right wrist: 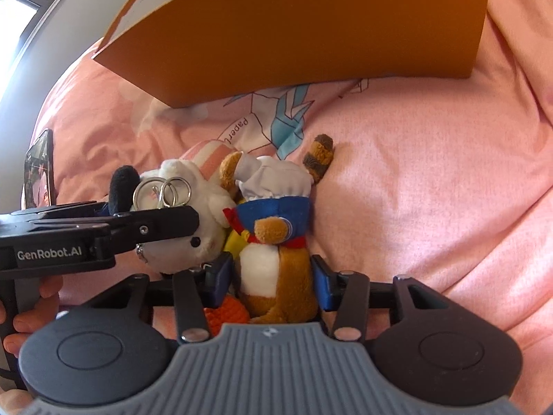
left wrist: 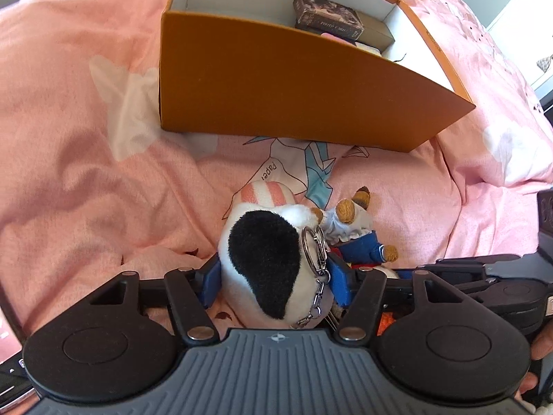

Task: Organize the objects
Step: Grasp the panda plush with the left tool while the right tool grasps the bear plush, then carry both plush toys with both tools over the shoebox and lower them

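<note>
On the pink bedspread [left wrist: 86, 180], just in front of the orange box [left wrist: 283, 79], two plush toys lie side by side, touching. Left gripper [left wrist: 276, 282] first: its blue pads sit against either flank of the black-and-white plush [left wrist: 266, 259], jaws narrowed onto it, so it has that toy in a grip. A metal key ring [left wrist: 312, 245] and chain hang off the plush's right side. Over to the right gripper [right wrist: 273, 282]: its pads bracket the brown plush in the blue jacket [right wrist: 276, 259], closed onto its body, striped tail [right wrist: 319, 155] pointing toward the box. An orange knitted item [right wrist: 228, 314] pokes out under that toy, near the left pad.

Inside the box, toward its far right corner, sits a dark photo-card pack [left wrist: 328, 17] on top of a flat brown case. The box itself rests on the bedspread over a printed paper-crane design [right wrist: 287, 117]. A phone [right wrist: 39, 169] stands propped at the left edge of the right wrist view.
</note>
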`<action>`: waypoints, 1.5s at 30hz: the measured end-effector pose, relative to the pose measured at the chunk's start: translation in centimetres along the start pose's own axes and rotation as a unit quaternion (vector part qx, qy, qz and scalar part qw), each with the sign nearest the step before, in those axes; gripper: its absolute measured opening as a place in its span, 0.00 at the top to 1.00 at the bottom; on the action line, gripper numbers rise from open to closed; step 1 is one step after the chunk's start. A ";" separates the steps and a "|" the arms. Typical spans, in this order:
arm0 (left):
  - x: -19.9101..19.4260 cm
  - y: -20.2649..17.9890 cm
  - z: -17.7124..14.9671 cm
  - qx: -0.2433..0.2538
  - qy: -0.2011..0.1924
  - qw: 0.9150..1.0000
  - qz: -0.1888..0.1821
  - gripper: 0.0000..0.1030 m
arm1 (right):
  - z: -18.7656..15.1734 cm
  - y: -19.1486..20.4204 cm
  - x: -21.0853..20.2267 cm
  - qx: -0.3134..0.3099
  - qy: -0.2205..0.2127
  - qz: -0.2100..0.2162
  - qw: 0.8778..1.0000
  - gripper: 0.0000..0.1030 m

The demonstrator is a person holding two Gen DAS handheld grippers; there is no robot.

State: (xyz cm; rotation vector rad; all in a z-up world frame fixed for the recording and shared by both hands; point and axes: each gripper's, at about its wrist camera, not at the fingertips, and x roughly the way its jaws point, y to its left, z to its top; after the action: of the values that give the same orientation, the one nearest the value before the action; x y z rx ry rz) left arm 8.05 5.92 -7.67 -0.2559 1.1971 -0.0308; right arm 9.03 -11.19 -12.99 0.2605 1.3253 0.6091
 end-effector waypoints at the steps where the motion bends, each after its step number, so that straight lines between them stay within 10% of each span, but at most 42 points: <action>1: -0.3 -0.4 -0.1 0.008 -0.007 1.000 0.006 0.32 | 0.0 0.1 -0.3 -0.002 -0.005 -0.002 1.000 0.52; 12: -4.6 -3.1 0.7 0.051 -0.099 0.994 0.005 0.32 | 1.2 -1.7 -6.4 0.052 -0.089 0.002 0.995 0.53; 35: -11.2 -3.4 10.4 0.076 -0.246 0.966 -0.009 0.32 | 10.5 4.8 -17.6 -0.054 -0.265 0.049 0.962 0.53; 45: -6.1 -1.6 13.8 0.111 -0.197 0.972 0.056 0.32 | 16.0 3.7 -12.8 0.014 -0.225 0.117 0.967 0.53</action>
State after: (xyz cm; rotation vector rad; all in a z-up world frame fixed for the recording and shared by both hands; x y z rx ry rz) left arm 18.70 7.84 2.92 0.0051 0.8015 -0.0146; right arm 21.85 -12.72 3.37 0.5507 0.8706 0.6806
